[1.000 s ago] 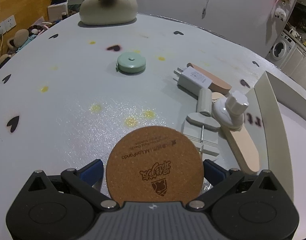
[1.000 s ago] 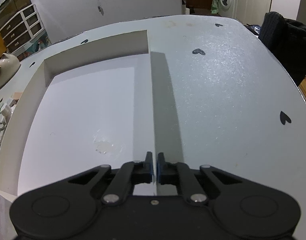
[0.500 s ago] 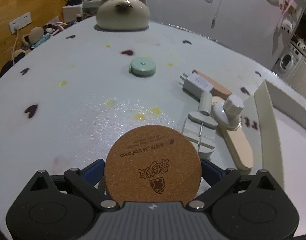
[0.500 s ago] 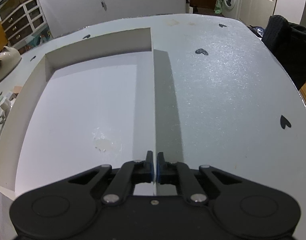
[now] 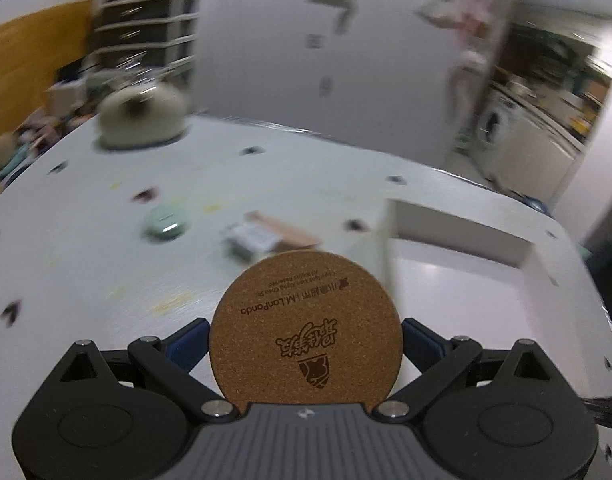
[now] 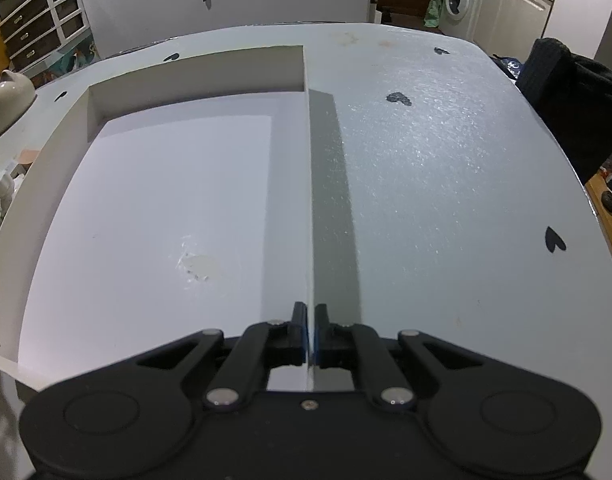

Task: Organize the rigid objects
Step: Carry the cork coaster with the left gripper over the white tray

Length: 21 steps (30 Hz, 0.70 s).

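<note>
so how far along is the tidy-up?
Early. Done: nothing yet, the white tray holds no items. In hand: the left gripper grips the cork coaster; the right gripper pinches the tray's wall. Left: the green tape measure, the charger and the wooden piece lie on the table.

Round tan cork coaster (image 5: pixel 306 326) with dark brown printed logo, pale grey table (image 6: pixel 446 200) scattered with black hearts, white shallow tray (image 6: pixel 53 148), mint round case (image 5: pixel 163 224) left of it.
</note>
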Available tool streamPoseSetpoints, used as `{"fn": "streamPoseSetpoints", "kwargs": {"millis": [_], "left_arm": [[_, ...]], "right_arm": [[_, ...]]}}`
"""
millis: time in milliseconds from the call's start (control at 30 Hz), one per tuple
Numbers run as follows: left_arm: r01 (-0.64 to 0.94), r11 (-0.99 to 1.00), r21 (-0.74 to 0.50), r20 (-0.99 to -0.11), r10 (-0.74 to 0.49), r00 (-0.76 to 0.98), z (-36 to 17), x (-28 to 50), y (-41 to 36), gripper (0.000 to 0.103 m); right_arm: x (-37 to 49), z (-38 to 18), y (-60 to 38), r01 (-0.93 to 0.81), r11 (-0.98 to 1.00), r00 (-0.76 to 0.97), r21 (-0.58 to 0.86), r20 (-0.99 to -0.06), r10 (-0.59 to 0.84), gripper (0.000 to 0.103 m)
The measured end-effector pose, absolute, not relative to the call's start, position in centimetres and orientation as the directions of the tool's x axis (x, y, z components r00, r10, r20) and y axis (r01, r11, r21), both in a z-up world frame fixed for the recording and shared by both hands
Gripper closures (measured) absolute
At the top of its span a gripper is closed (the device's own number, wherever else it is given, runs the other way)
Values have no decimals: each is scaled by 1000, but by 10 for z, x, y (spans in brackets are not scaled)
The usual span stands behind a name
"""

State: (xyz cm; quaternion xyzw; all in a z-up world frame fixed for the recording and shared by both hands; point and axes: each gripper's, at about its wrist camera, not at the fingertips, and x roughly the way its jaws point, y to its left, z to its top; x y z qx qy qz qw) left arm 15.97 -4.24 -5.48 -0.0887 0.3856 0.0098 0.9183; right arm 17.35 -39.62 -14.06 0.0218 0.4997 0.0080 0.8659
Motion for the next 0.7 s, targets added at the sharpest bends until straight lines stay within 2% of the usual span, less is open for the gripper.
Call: {"fn": "streamPoseSetpoints", "kwargs": {"millis": [200,433,567,700], "left_arm": [[117,977,-176,-704,-208,679,-48,188,-95,4],[266,946,-183,-769,-306,561,-73,211,-154,4],[312,928,-201,-831,-330,447,-101,214,-179,4],[330,932,-152,-887,-276,371,-124,214,-193,4]], "right_arm": [[170,-140,-398,53,995,501,81,-865,43,100],[172,-140,-392,53,997,495,52,-868,19,99],[172,-140,-394,55,997,494,57,-869,22,99],[173,-140,-393,54,997,492,53,-870,19,99]]}}
